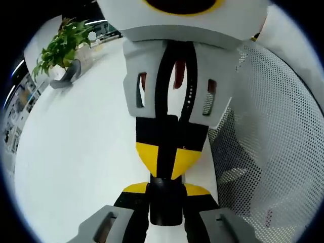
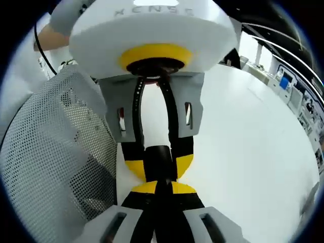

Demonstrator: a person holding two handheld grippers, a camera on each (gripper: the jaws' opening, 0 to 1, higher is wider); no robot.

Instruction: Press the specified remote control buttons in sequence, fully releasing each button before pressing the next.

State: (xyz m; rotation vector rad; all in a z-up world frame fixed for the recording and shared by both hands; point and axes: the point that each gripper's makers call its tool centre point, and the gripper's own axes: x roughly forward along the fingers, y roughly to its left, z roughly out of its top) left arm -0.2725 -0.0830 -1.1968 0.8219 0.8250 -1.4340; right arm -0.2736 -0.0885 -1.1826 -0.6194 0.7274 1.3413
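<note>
On my left gripper (image 1: 165, 191) the jaws are shut on a slim black remote control (image 1: 165, 202), which I see end on, so its buttons are hidden. The right gripper (image 1: 167, 154) comes in from the top of the left gripper view, jaws shut, its yellow-and-black tips right at the remote's rounded end. In the right gripper view my right gripper (image 2: 159, 186) rises shut from the bottom. It meets the left gripper (image 2: 159, 164) tip to tip, and the black remote (image 2: 159, 154) shows between that gripper's yellow tips.
Both grippers hang over a white table (image 1: 76, 152). A white perforated mesh panel (image 1: 268, 152) stands close beside them, on the left (image 2: 45, 152) in the right gripper view. A potted plant (image 1: 61, 45) stands at the table's far end. A person's hand (image 2: 48, 35) holds the left gripper.
</note>
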